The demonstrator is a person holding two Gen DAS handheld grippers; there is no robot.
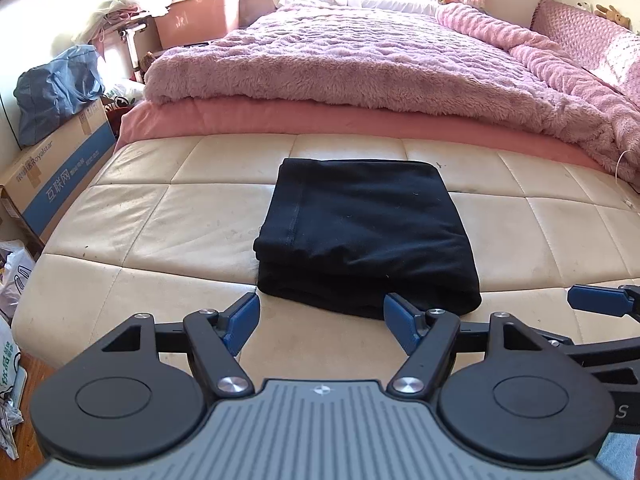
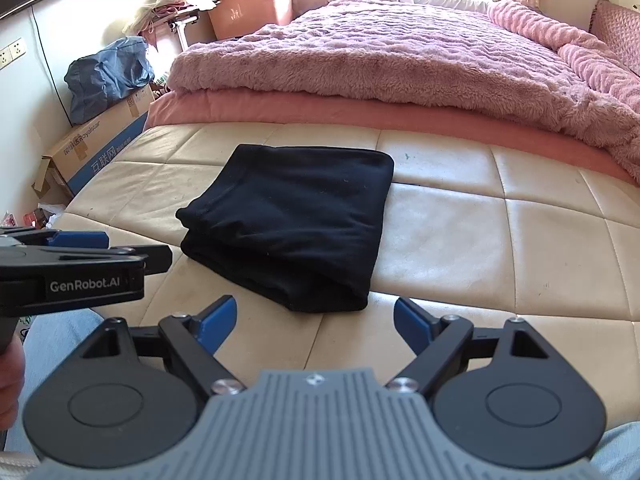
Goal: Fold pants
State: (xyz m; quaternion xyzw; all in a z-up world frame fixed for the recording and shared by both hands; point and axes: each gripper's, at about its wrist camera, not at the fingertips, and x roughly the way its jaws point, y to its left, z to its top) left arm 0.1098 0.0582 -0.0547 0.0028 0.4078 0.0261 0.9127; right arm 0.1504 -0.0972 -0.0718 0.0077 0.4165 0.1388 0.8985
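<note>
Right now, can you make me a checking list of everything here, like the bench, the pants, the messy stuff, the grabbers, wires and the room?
Surface: cream padded bench at the bed's foot, scuffed and stained.
Job's things: black pants folded into a neat stacked rectangle, lying flat on the bench.
Clutter: nothing seen on the bench besides the pants.
Grippers: left gripper and right gripper both near the pants' front edge, jaws open, holding nothing.
Cables: a dark cable runs down the left wall.
Surroundings: pink fluffy blanket on the bed; cardboard box with a blue bag on top; brown storage bin; plastic bags on the floor at left.
</note>
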